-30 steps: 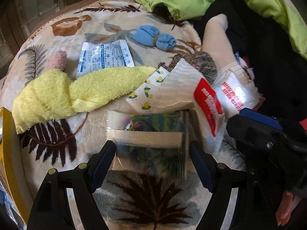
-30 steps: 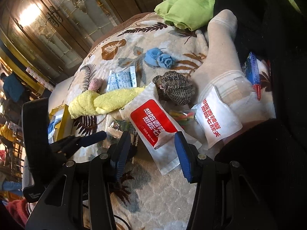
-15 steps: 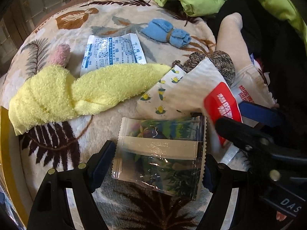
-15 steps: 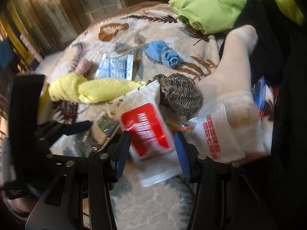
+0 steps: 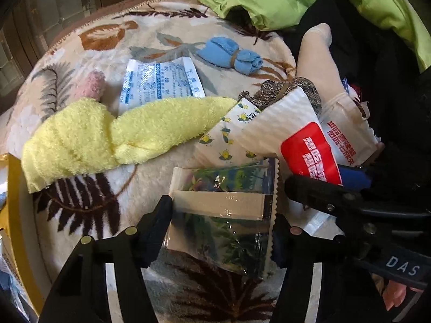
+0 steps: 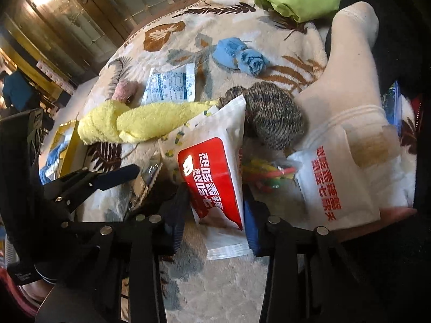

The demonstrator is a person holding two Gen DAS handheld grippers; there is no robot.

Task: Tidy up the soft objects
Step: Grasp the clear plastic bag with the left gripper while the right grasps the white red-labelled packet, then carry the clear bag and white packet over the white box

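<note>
Both claws worked the leaf-print blanket (image 5: 167, 35): left gripper (image 5: 222, 222) clamped on a clear green-printed packet (image 5: 223, 215) lying on the blanket; right gripper (image 6: 215, 210) squeezed a red-and-white pouch (image 6: 212, 172); a yellow towel (image 5: 113, 134) and blue sock roll (image 5: 231, 55) lay beyond.
</note>
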